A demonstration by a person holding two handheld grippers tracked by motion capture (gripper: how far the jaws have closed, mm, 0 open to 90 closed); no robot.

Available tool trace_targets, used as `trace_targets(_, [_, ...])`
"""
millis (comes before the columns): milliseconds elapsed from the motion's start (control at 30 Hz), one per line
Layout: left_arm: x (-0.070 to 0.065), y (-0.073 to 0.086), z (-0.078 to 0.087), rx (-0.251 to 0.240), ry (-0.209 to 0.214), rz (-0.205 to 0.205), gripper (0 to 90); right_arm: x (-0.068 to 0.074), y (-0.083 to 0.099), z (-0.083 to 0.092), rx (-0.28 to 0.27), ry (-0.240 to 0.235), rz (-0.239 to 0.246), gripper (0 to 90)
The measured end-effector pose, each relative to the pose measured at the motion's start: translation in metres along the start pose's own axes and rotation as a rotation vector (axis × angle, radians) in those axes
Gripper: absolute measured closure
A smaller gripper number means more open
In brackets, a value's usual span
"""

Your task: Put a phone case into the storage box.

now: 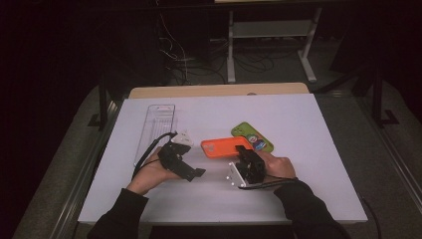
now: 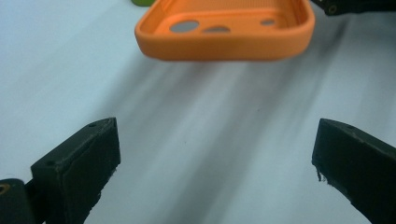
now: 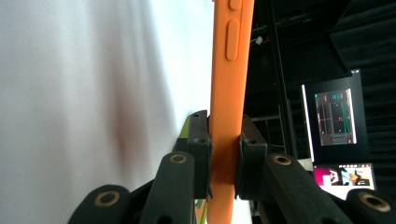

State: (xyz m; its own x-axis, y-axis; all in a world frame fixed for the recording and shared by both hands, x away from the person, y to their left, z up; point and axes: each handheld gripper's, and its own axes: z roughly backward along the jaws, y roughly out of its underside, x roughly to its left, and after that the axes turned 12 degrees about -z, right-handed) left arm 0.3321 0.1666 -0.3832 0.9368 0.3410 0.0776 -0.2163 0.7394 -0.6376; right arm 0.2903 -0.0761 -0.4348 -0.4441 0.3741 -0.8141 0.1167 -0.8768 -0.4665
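Orange phone case (image 3: pixel 231 93) clamped in right gripper (image 3: pixel 223 154) jaws (left gripper (image 2: pixel 215 154) jaws wide, empty).

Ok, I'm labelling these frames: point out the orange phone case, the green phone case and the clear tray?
orange phone case (image 1: pixel 222 147): high view, middle of its body.
green phone case (image 1: pixel 247 132): high view, its upper bare part.
clear tray (image 1: pixel 160 113): high view, its far end.

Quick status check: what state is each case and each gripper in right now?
orange case: clamped at one end, lifted off the table, hollow side up
green case: flat on table
clear case: flat on table, untouched
left gripper: open, empty
right gripper: shut on orange case
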Motion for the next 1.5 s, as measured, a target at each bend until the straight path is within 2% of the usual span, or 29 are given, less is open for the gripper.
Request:
trace_targets(67, [-0.001,0.0,-0.001,-0.005,-0.005,0.008,0.5,-0.001,0.001,0.0,0.001,-0.018,-0.033,77.8])
trace_targets(100, [0.0,0.0,0.0,0.003,-0.008,-0.001,0.5,-0.003,0.001,0.0,0.001,-0.025,-0.037,77.9])
trace_targets(233, [0.0,0.0,-0.001,-0.016,-0.012,0.027,0.5,-0.006,0.002,-0.001,0.008,-0.044,-0.073,77.8])
trace_targets(300, [0.0,0.0,-0.002,-0.015,-0.011,0.028,0.6,-0.007,0.002,-0.001,0.017,-0.061,-0.119,77.8])
trace_targets(367, [0.0,0.0,-0.002,-0.017,-0.005,0.035,0.9,-0.01,0.003,-0.001,0.017,-0.081,-0.144,77.8])
trace_targets(400, [0.0,0.0,-0.002,-0.011,-0.006,0.032,0.9,-0.011,0.003,-0.001,0.014,-0.082,-0.137,77.8])
trace_targets(533, [0.0,0.001,-0.003,-0.01,-0.012,0.031,0.9,-0.015,0.004,-0.001,0.007,-0.104,-0.179,77.8])
trace_targets(700, [0.0,0.001,-0.002,-0.009,-0.019,0.028,0.9,-0.019,0.004,0.0,0.024,-0.132,-0.28,77.9])
trace_targets(733, [0.0,0.001,-0.002,-0.009,-0.022,0.035,0.9,-0.019,0.004,0.001,0.03,-0.141,-0.313,77.9])
trace_targets(800, [0.0,0.001,-0.002,-0.011,-0.021,0.038,0.9,-0.021,0.004,0.001,0.029,-0.158,-0.342,77.9])
trace_targets(833, [0.0,0.001,-0.002,-0.01,-0.019,0.04,0.9,-0.02,0.004,0.0,0.024,-0.173,-0.392,77.9])
trace_targets(900, [0.001,0.001,-0.001,-0.01,-0.02,0.03,0.9,-0.022,0.004,0.0,0.026,-0.189,-0.413,77.9])
trace_targets(1000, [0.0,0.001,-0.001,-0.022,-0.017,0.053,0.9,-0.025,0.005,0.0,0.028,-0.209,-0.452,77.8])
trace_targets(1067, [0.001,0.001,-0.001,-0.023,-0.019,0.053,0.9,-0.027,0.006,0.0,0.027,-0.221,-0.478,77.9])
trace_targets(1300, [0.0,0.0,0.0,-0.035,-0.037,0.041,0.9,-0.032,0.008,-0.002,0.026,-0.296,-0.649,77.9])
trace_targets(1400, [0.0,0.001,0.0,-0.039,-0.042,0.056,0.9,-0.035,0.009,-0.003,0.026,-0.329,-0.701,77.9])
trace_targets(1433, [0.001,0.001,0.001,-0.031,-0.043,0.042,0.9,-0.036,0.009,-0.004,0.024,-0.333,-0.719,77.9])
trace_targets(1500, [0.001,0.001,0.001,-0.032,-0.043,0.041,0.9,-0.038,0.01,-0.004,0.021,-0.358,-0.775,77.9])
